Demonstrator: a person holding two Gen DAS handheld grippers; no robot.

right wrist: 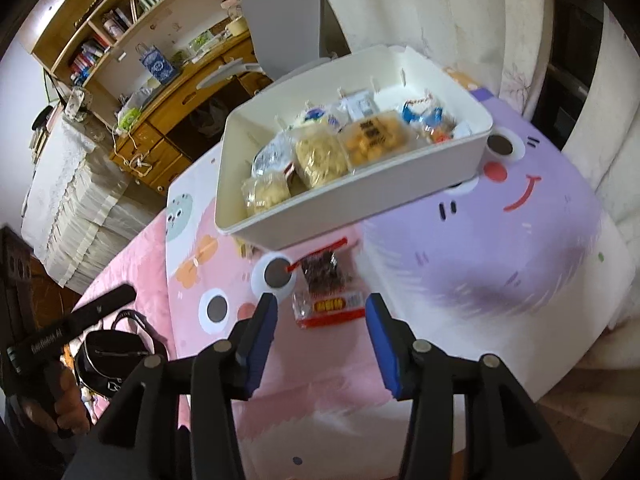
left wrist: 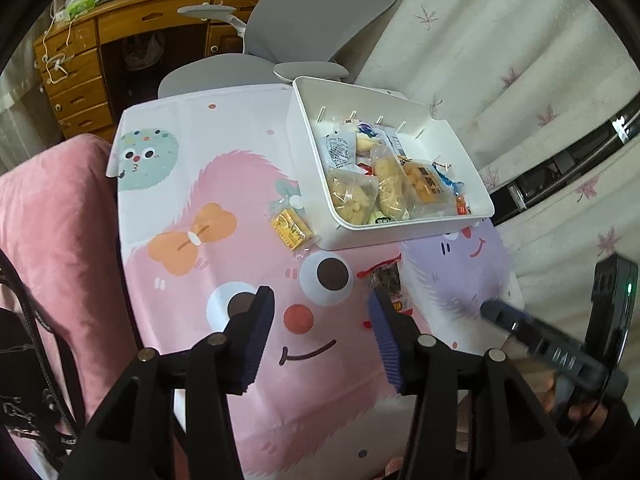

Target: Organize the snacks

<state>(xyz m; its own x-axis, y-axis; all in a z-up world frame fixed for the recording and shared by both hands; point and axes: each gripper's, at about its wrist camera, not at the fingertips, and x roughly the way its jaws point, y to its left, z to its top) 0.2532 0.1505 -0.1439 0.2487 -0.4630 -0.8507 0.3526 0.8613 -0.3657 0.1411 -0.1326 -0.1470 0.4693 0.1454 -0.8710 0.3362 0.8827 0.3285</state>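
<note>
A white bin point(left wrist: 408, 232) point(right wrist: 320, 216) with several snack packets in it stands on the cartoon tablecloth. A small yellow packet point(left wrist: 291, 231) lies on the cloth just left of the bin. A clear packet of dark snack with red trim point(left wrist: 386, 280) point(right wrist: 328, 292) lies in front of the bin. My left gripper point(left wrist: 322, 316) hovers open over the cloth, nothing between its fingers; its right finger overlaps that dark packet's edge in view. My right gripper point(right wrist: 322, 316) is open just short of the dark packet, nothing gripped.
A grey office chair point(left wrist: 320, 12) stands behind the table, with a wooden desk point(left wrist: 120, 40) and shelves point(right wrist: 120, 12) beyond. A pink cushion point(left wrist: 52, 220) lies left of the table, curtains point(left wrist: 500, 40) hang at the right. A hand holds the other gripper's handle point(left wrist: 560, 356) point(right wrist: 60, 336).
</note>
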